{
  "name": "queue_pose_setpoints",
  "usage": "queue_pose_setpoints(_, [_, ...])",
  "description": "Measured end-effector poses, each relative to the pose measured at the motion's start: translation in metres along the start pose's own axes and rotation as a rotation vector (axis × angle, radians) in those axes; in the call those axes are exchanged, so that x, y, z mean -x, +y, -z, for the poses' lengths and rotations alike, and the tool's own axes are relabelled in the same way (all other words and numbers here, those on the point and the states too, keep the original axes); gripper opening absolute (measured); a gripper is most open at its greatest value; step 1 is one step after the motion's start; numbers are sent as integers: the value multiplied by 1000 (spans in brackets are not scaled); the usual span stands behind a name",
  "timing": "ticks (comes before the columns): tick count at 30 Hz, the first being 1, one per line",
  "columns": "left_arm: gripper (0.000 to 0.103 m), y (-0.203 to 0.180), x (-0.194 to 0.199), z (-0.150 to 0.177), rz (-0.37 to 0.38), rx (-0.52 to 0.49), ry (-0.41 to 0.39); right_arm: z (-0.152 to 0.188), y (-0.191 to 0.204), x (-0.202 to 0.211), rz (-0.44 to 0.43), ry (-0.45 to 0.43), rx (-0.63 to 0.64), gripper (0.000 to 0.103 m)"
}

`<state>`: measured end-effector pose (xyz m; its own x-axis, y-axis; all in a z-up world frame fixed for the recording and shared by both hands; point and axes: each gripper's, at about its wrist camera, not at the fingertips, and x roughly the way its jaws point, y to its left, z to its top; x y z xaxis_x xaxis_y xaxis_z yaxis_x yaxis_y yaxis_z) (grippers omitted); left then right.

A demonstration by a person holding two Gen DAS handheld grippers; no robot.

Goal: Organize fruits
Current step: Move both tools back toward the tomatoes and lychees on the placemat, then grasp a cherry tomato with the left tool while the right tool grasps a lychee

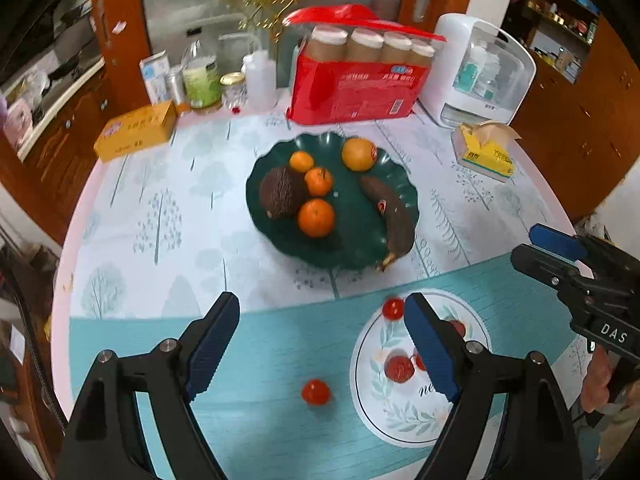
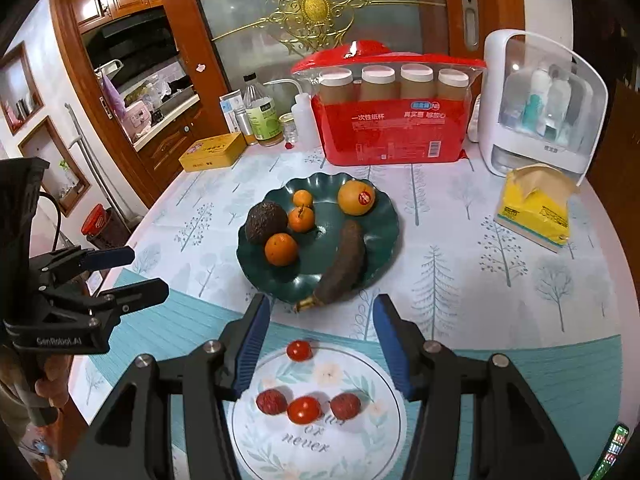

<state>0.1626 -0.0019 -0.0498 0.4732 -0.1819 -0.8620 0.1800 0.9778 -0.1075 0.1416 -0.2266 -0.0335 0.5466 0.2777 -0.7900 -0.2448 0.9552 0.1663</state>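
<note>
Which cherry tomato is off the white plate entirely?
The cherry tomato lying alone on the teal mat, left of the white plate. The others sit on the plate or at its far rim.

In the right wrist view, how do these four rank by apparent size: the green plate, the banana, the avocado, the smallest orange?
1. green plate
2. banana
3. avocado
4. smallest orange

The smallest orange lies farthest from the camera, yet the gaps in size look plain.

Glossy green plate (image 2: 384, 216), rough-skinned avocado (image 2: 266, 222).

3 oranges (image 2: 281, 249), 1 banana (image 2: 343, 264), ~3 tomatoes (image 2: 299, 350)
</note>
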Motion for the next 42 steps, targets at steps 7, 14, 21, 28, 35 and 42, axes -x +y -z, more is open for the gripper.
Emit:
queue_pose_setpoints(7, [83,8,-31,41,-11,80,65,33,-11,-18,7,59,-27,54])
queue_pose_setpoints(14, [83,14,-61,70,-44,120,113,70,-26,-47,23,136,-66,54])
queue_pose_setpoints(21, [80,16,-85,90,-41,151,143,93,-31,-73,18,201,-93,54])
queue_pose_setpoints(28, [70,13,-96,100,-29,153,167,102,-31,-87,1,231,-100,48])
queue_pose_setpoints(35, [62,14,-101,105,-14,165,178,108,-30,-97,-23,255,-110,35])
queue_pose_setpoints(42, [46,10,-103,107,-28,157,167,110,-20,-99,6,232,-68,31])
